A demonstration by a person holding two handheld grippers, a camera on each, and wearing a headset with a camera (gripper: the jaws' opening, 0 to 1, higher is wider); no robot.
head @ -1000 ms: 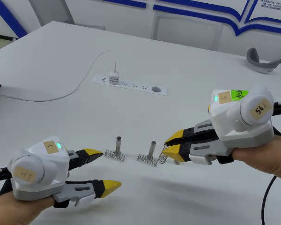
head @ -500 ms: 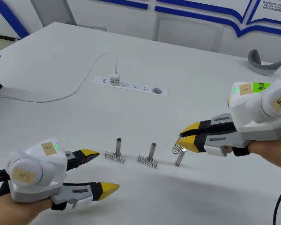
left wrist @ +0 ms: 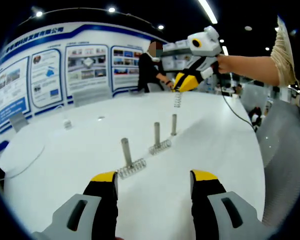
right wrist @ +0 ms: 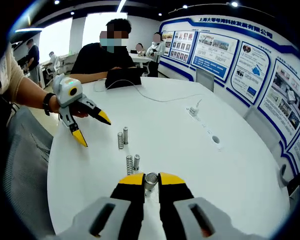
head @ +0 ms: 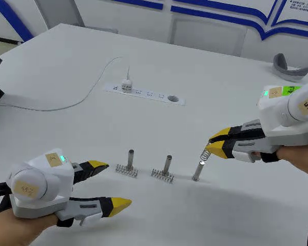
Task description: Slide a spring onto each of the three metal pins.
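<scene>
- The spring (head: 206,154) looked light and bendy, a thin wire coil likely to buckle or squirt out if pinched hard on its flank. The best hold seemed to be across one end, leaving the other end's bore free for a pin.
- It was small, silvery and evenly wound. It hung down from the yellow tips of the right tongs (head: 213,145), which were clamped on its upper end.
- In the right gripper view its open bore showed between those tips.
- Just under its free end, and apparently apart from it, a bare metal pin (head: 198,171) stood upright on the white bench (head: 143,56).
- Farther out from the right tongs, toward the left tongs (head: 117,183), stood two more pins (head: 130,159). Each had a loose spring (head: 126,170) lying on the bench at its foot.
- The left tongs had their jaws apart and held nothing. They hovered short of the pins.
</scene>
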